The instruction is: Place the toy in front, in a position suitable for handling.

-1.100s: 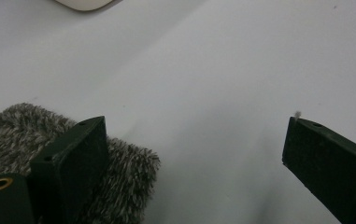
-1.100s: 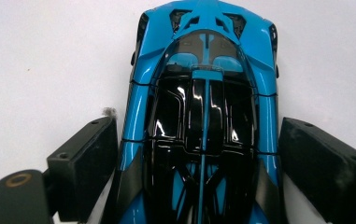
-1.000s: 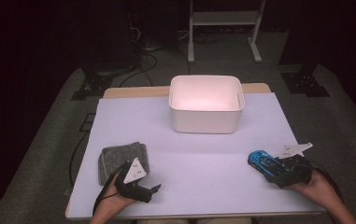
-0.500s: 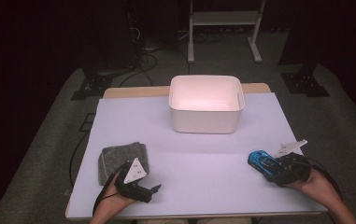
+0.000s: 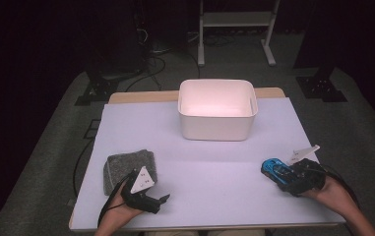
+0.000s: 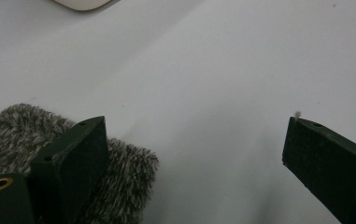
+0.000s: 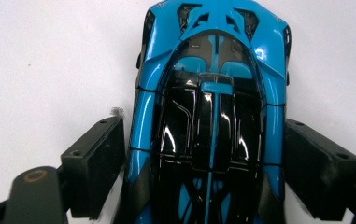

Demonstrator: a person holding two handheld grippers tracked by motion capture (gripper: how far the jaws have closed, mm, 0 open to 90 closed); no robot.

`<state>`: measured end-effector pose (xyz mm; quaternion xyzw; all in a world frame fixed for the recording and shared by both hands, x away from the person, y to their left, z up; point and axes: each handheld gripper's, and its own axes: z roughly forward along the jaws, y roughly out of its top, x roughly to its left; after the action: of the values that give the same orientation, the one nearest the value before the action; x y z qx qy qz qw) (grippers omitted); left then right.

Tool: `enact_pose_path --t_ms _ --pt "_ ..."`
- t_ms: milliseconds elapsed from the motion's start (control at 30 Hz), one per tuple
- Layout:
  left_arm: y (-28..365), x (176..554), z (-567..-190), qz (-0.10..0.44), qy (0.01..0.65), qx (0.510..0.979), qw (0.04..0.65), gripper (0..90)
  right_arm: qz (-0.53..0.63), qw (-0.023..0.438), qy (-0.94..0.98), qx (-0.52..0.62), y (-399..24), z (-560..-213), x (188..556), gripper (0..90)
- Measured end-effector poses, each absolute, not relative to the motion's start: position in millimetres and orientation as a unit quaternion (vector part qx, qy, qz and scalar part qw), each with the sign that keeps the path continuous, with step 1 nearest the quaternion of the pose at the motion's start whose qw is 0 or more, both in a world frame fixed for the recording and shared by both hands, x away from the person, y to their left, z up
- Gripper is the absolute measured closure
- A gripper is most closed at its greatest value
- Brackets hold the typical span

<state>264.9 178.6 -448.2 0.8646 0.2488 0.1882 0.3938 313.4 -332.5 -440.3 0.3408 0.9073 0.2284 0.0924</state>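
At the lower right of the high view, the right gripper (image 5: 279,173) is closing in on the blue toy car (image 7: 211,112), jaws open and just widening, so next it should squeeze and lift toward the far white tub (image 5: 218,109).

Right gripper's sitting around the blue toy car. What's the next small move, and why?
Probably close the right gripper on the blue toy car. The car lies between its jaws on the table, and a slim gap shows at the left jaw, so it doesn't look clamped yet. The jaws have just been shifting, so settle them before lifting.
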Motion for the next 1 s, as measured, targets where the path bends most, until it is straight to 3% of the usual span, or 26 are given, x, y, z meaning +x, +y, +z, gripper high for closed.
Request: enact_pose_path --t_ms 1000 --pt "179.9 265.3 -448.0 0.191 0.248 0.864 0.395 6.7 0.227 0.097 0.902 0.354 -328.1 -438.6 318.2 24.6"
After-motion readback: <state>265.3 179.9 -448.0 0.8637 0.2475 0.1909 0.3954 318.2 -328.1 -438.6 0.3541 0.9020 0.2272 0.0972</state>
